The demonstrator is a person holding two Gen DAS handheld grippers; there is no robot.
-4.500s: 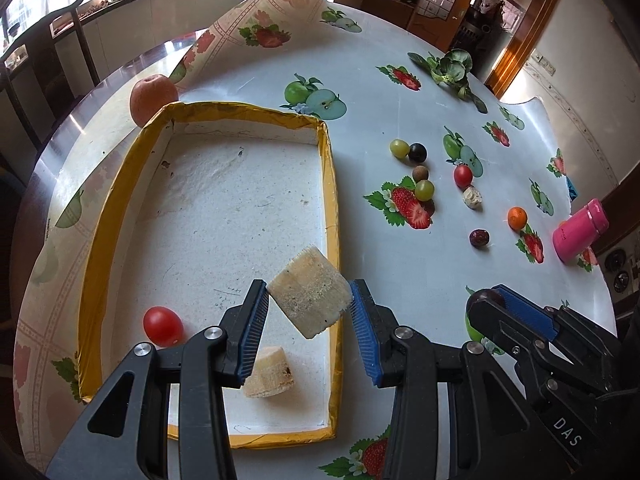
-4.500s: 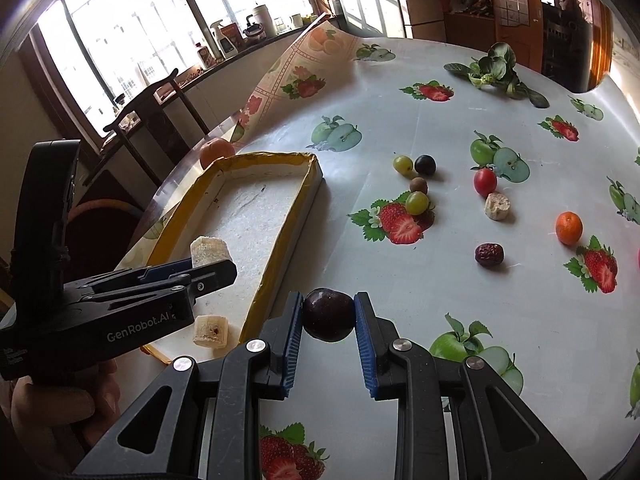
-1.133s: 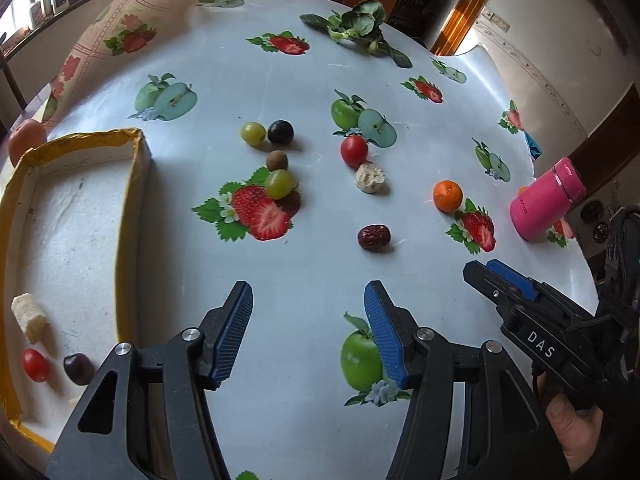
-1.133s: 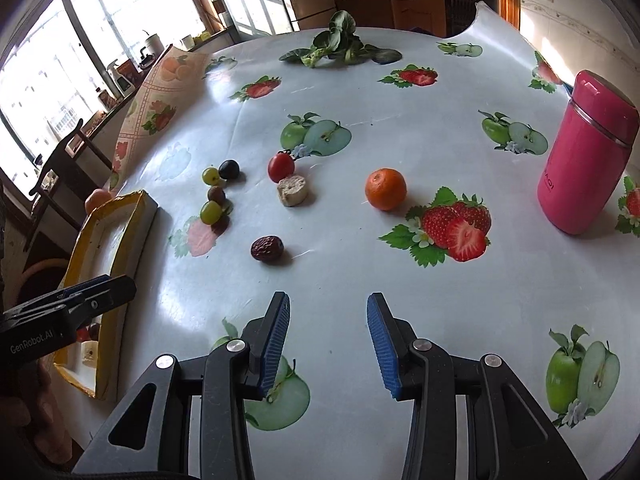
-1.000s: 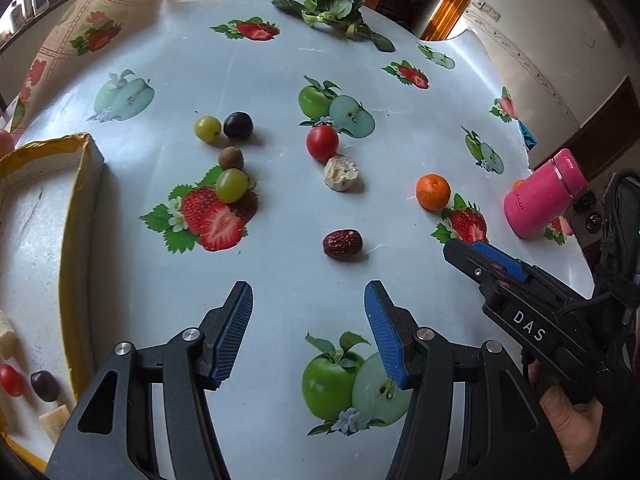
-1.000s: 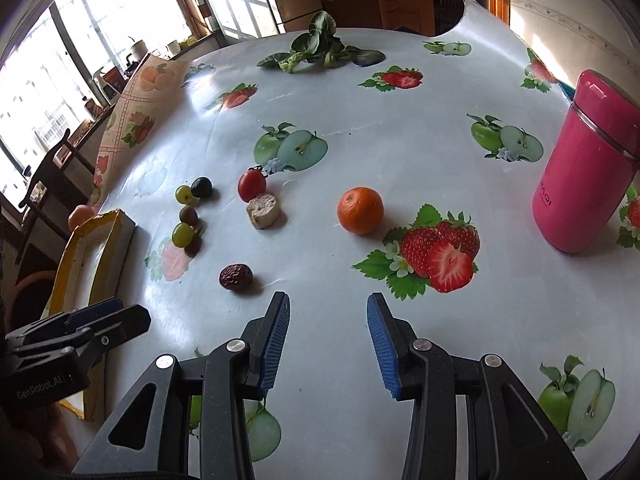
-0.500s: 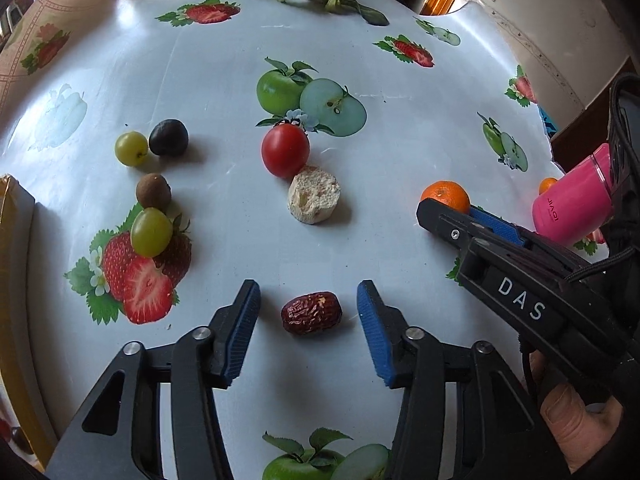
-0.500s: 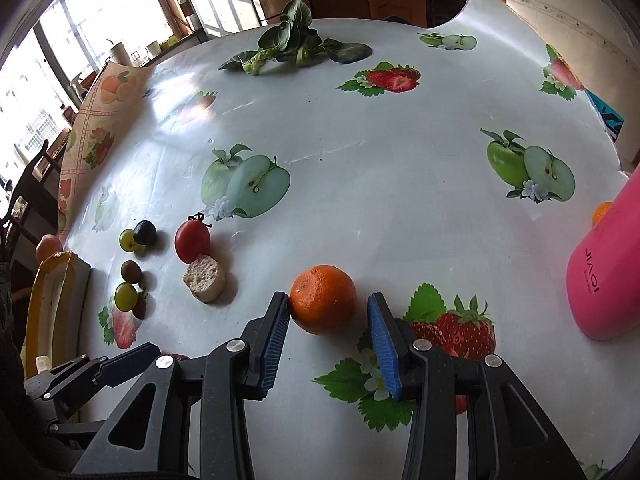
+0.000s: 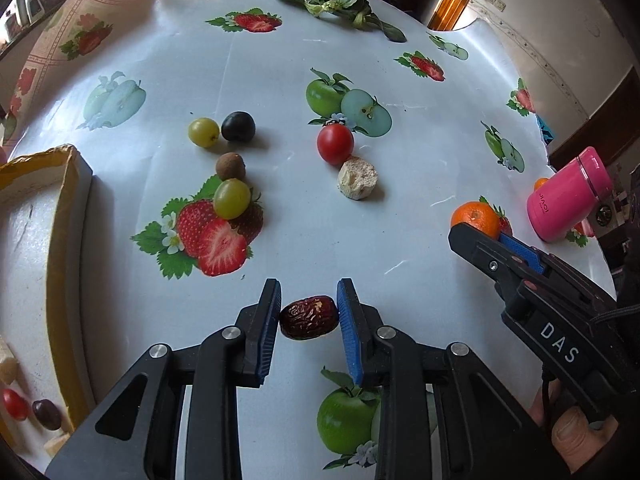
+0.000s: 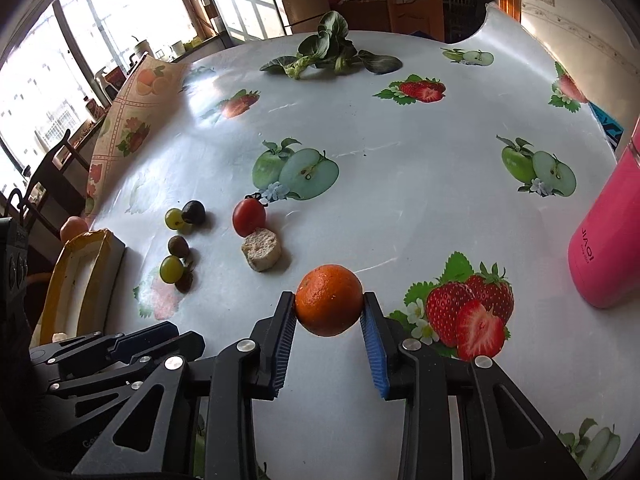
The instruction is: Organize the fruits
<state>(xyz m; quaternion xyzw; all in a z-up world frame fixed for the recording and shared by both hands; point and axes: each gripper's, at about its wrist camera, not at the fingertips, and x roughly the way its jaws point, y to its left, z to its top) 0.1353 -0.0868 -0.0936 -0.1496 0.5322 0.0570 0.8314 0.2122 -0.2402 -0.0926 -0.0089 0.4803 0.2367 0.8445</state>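
Squeezing in, the left gripper [image 9: 308,316] pinches a wrinkly red date [image 9: 307,317], while the right gripper [image 10: 329,314] hugs the orange [image 10: 329,300].

Daylight pours in from the windows [image 10: 52,92] at the far left, blown out to white. It leaves a broad sheen on the glossy tablecloth [image 10: 400,128] over the desk, strongest at its far left. Shadows under the fruit are soft and short. Both views are sharp in the middle, bowed strongly at the edges, with dark vignetted corners.
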